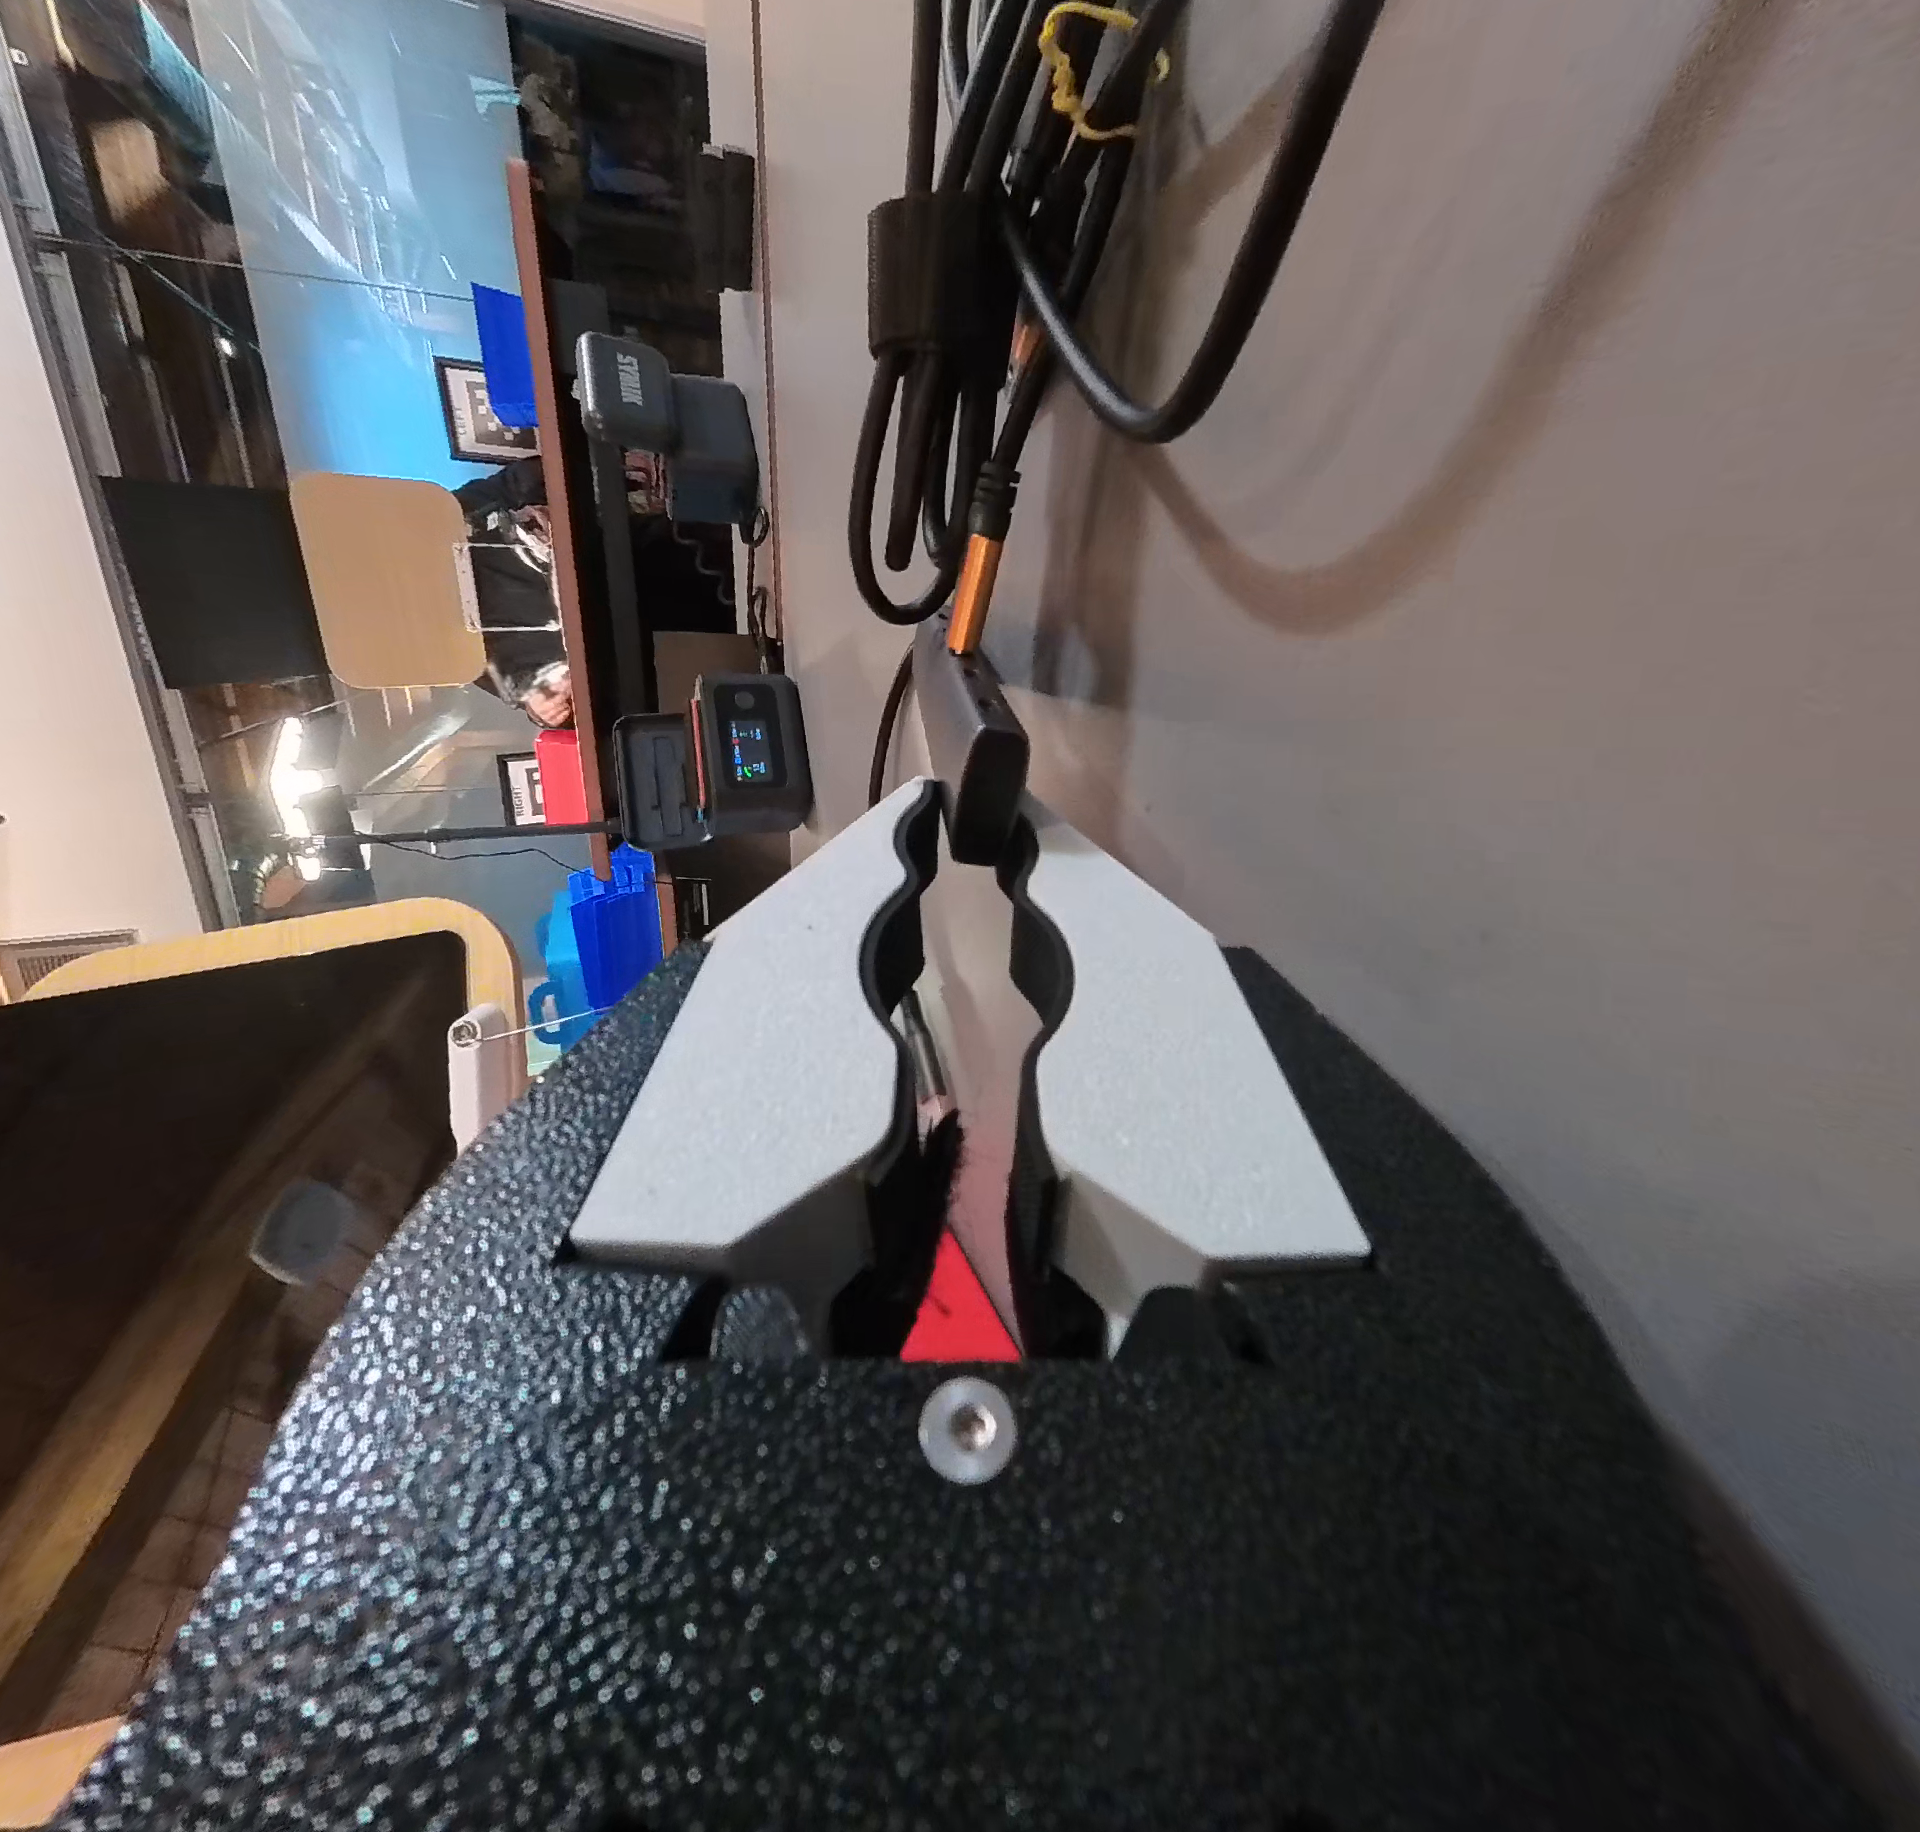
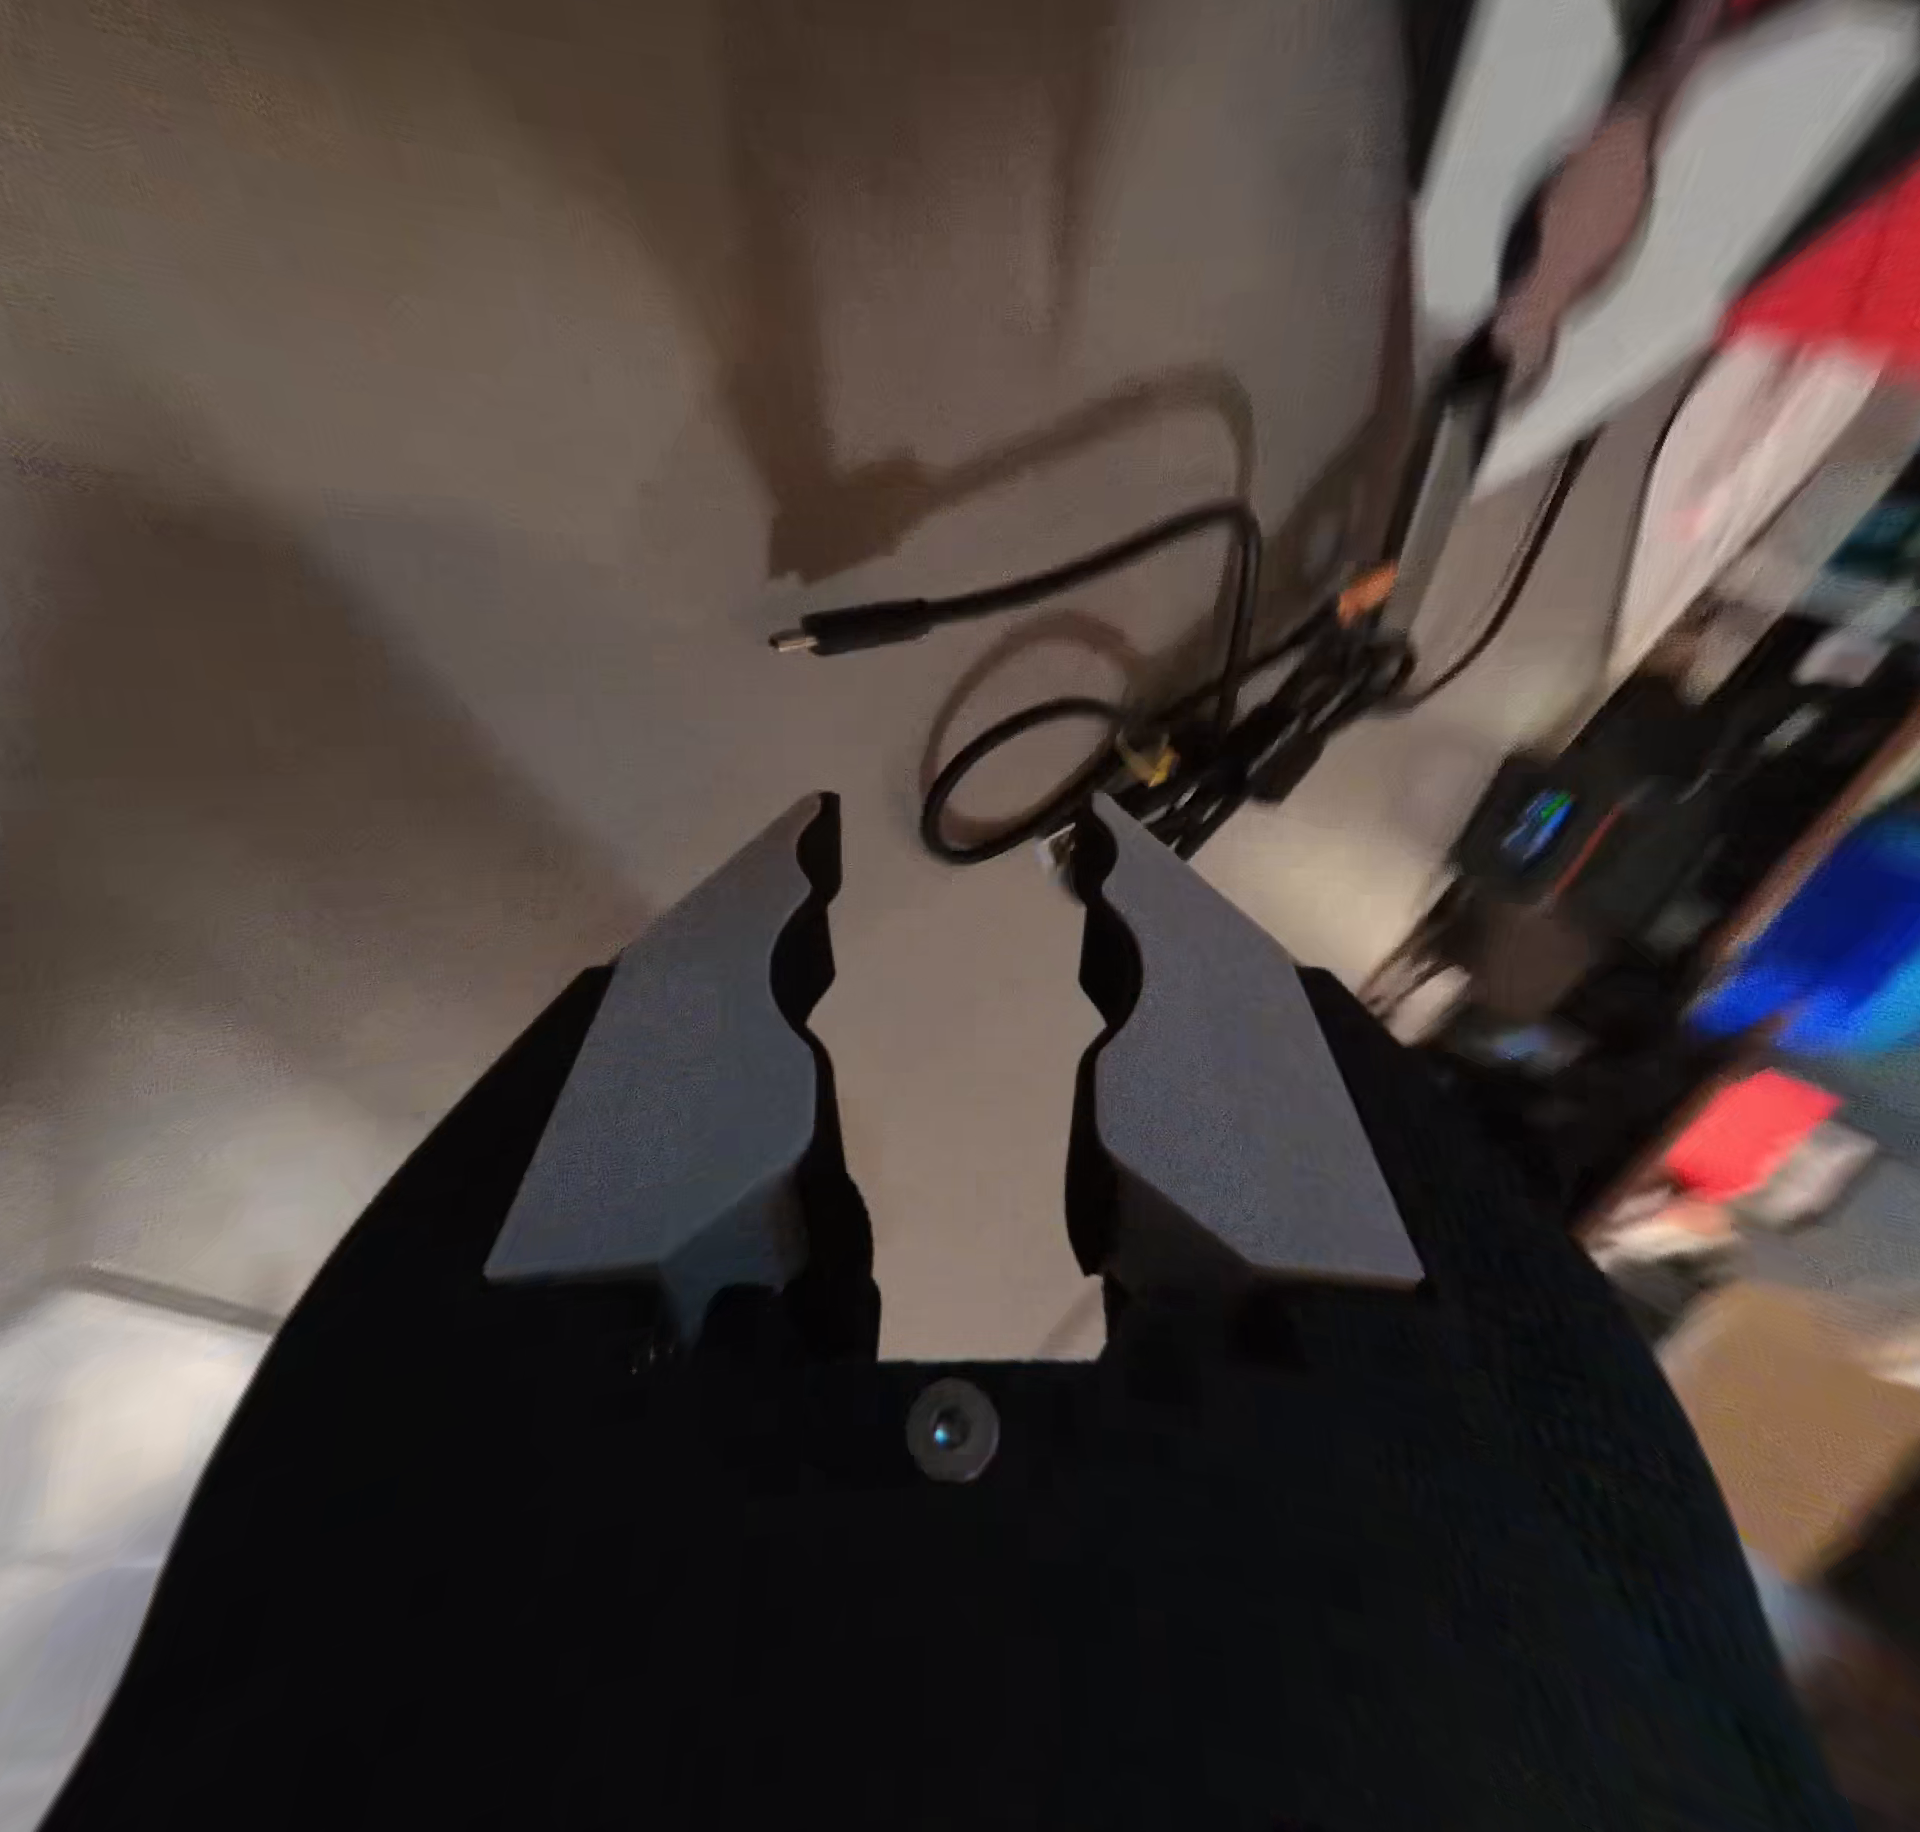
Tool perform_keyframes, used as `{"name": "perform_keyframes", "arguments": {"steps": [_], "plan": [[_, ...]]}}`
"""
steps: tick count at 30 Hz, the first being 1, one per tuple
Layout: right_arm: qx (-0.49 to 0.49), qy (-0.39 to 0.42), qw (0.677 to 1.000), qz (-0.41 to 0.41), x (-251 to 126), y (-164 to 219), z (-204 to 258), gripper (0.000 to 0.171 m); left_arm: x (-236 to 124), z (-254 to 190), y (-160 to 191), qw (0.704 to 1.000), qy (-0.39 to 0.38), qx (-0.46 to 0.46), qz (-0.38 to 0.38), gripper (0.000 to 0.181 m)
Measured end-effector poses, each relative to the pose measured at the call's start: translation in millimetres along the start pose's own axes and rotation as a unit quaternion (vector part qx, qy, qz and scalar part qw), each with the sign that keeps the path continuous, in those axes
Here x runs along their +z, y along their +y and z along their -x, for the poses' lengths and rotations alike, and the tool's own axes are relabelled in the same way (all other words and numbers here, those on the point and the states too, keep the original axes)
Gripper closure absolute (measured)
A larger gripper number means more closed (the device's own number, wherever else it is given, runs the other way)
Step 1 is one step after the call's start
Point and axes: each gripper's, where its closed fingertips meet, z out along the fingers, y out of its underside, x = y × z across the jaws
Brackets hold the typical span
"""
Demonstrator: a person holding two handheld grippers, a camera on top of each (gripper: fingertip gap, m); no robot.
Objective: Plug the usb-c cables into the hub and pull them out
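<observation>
Left gripper (image 1: 982,826) fingers pinched on hub (image 1: 987,743), right gripper (image 1: 727,774) spread empty, loose usb-c cable (image 2: 852,629) at 12 o'clock: risks dragging hub crooked.

The left gripper (image 1: 975,826) was seen at frame centre, its jaws closed on the grey hub's (image 1: 961,696) black end. An orange-tipped cable (image 1: 977,587) was plugged into the hub, below bundled black cables (image 1: 966,224) on the pale worktop (image 1: 1558,743).
</observation>
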Motion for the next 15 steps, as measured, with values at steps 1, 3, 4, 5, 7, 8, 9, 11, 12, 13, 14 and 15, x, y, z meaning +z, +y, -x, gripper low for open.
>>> {"name": "perform_keyframes", "arguments": {"steps": [1,3,4,5,7,8,9,11,12,13,14,15], "plan": [[-0.072,0.008,0.997,-0.001,3,-4,-1,0.125,-1,0,0,1.0,0.0,0.002,0.0,0.173],[-0.203,0.031,0.978,-0.022,9,-12,-5,0.118,-1,0,1,1.0,-0.001,0.006,0.001,0.173],[-0.257,0.031,0.965,-0.035,12,-14,-4,0.118,-2,0,1,1.0,-0.001,0.008,0.002,0.173],[-0.298,0.026,0.953,-0.043,15,-15,-2,0.117,-3,0,1,1.0,-0.001,0.01,0.002,0.173],[-0.357,0.011,0.932,-0.062,21,-16,2,0.117,-4,-1,1,1.0,-0.001,0.013,0.002,0.173],[-0.384,0.005,0.921,-0.073,22,-18,3,0.119,-5,-1,1,1.0,-0.001,0.014,0.002,0.173],[-0.405,0.002,0.911,-0.081,24,-20,3,0.12,-4,-1,1,1.0,-0.001,0.016,0.002,0.173],[-0.435,-0.008,0.895,-0.094,27,-23,3,0.123,-3,-4,1,1.0,-0.001,0.02,0.002,0.173],[-0.448,-0.012,0.888,-0.102,29,-25,3,0.126,-3,-4,1,1.0,-0.001,0.022,0.001,0.173],[-0.461,-0.019,0.88,-0.112,30,-27,5,0.128,-3,-5,1,1.0,0.0,0.023,0.002,0.173],[-0.475,-0.027,0.871,-0.122,31,-29,8,0.13,-3,-6,1,1.0,0.0,0.024,0.001,0.173],[-0.489,-0.032,0.862,-0.131,31,-31,11,0.131,-3,-7,1,1.0,0.0,0.025,0.001,0.173]]}}
